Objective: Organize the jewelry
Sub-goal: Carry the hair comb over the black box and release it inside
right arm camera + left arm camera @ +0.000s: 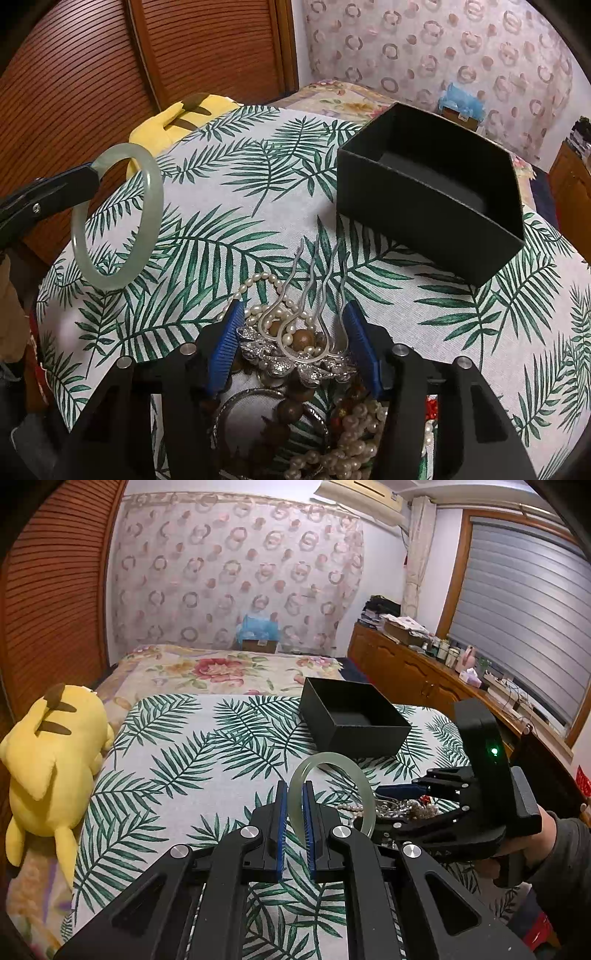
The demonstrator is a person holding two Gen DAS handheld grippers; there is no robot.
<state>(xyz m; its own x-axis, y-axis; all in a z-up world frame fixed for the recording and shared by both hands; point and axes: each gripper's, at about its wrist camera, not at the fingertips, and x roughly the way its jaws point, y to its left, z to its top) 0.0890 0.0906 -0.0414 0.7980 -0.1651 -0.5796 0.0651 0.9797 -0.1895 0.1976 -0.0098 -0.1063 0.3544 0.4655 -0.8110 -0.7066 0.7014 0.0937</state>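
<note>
My left gripper (294, 788) is shut on a pale green jade bangle (330, 765) and holds it above the leaf-print cloth; the bangle also shows at the left of the right wrist view (149, 206). An open black box (354, 720) stands beyond it, seen also in the right wrist view (436, 218). My right gripper (293, 314) is open over a pile of jewelry (295, 369): a silver hair comb (314, 295), pearl strands and wooden beads. Its fingers straddle the comb without touching it. The right gripper shows at the right of the left wrist view (402, 794).
A yellow plush toy (51, 760) lies at the cloth's left edge. A floral bedspread (221, 668) lies behind the cloth. A wooden cabinet (417, 672) with clutter runs along the right wall. A slatted wooden door (92, 74) is at left.
</note>
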